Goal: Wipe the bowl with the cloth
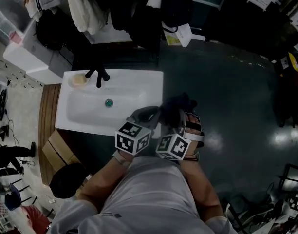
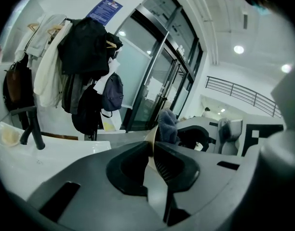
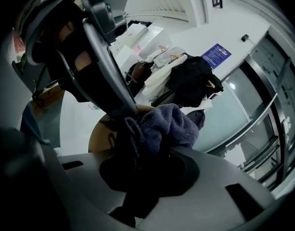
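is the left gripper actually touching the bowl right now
Touching. The left gripper view shows the left gripper with its jaws shut on the thin tan rim of the bowl, pressing it from both sides with no gap.

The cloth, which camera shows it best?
The right gripper view. The cloth is close up there, bunched in the shut right tool, with its fuzzy weave clear. The head view shows it only as a dark lump. The left gripper view shows a small piece past the bowl.
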The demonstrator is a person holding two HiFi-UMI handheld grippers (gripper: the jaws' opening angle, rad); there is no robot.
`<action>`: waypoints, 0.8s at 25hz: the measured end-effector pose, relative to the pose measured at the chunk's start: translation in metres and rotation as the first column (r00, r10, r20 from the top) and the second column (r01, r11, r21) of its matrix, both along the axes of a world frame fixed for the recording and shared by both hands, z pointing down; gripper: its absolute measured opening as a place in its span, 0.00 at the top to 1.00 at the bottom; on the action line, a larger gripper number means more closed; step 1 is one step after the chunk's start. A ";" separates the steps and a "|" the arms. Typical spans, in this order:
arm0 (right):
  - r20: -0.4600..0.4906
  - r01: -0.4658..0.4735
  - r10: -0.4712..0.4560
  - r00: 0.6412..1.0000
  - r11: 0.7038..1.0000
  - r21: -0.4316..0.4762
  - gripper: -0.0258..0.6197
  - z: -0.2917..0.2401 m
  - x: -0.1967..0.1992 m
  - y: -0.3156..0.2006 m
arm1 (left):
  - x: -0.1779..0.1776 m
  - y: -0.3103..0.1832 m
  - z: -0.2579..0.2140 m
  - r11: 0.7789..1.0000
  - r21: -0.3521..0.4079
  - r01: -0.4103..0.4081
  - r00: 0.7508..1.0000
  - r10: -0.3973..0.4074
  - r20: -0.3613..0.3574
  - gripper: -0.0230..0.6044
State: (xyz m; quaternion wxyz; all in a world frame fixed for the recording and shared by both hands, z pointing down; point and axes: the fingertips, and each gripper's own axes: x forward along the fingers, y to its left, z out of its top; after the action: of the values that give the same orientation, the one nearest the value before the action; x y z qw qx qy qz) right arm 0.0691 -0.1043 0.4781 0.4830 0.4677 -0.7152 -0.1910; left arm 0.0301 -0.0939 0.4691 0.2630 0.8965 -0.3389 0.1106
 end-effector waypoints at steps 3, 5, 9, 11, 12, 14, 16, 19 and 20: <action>0.090 -0.026 0.025 0.996 1.000 0.008 0.83 -0.006 0.001 -0.002 | 0.000 -0.004 0.000 1.000 0.011 0.003 1.000 -0.003 0.013 0.90; 0.143 -0.040 0.038 0.989 0.999 0.009 0.83 -0.009 0.001 -0.002 | -0.001 -0.007 0.001 1.000 0.012 0.008 1.000 -0.008 0.017 0.90; 0.197 -0.046 0.046 0.979 0.999 -0.003 0.83 -0.011 -0.002 0.000 | -0.007 -0.013 0.002 0.999 0.026 0.038 0.998 -0.039 0.044 0.91; 0.198 -0.039 0.039 0.979 0.999 -0.006 0.83 -0.010 -0.004 0.002 | -0.013 -0.017 0.003 0.998 0.033 0.062 0.996 -0.064 0.057 0.92; 0.197 -0.034 0.034 0.980 0.999 -0.006 0.83 -0.010 -0.006 0.003 | -0.017 -0.020 0.003 0.997 0.034 0.074 0.995 -0.076 0.061 0.92; 0.197 -0.020 0.022 0.980 1.000 -0.008 0.83 -0.010 -0.010 0.004 | -0.023 -0.025 0.005 0.995 0.034 0.099 0.993 -0.101 0.065 0.92; 0.196 -0.002 0.006 0.981 1.000 -0.020 0.83 -0.008 -0.015 0.006 | -0.031 -0.029 0.005 0.991 0.036 0.128 0.989 -0.130 0.064 0.92; 0.205 0.022 -0.010 0.979 0.998 -0.057 0.83 -0.001 -0.022 0.012 | -0.040 -0.033 0.006 0.985 0.043 0.168 0.983 -0.170 0.064 0.92; 0.211 0.028 -0.011 0.977 0.997 -0.076 0.83 0.003 -0.024 0.014 | -0.042 -0.034 0.006 0.983 0.045 0.176 0.982 -0.179 0.064 0.92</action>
State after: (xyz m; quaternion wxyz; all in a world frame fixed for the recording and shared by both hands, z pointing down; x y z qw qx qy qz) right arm 0.0452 -0.0901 0.4812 0.4205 0.4589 -0.7739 -0.1170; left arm -0.0120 -0.1277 0.4749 0.2424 0.8635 -0.4284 0.1105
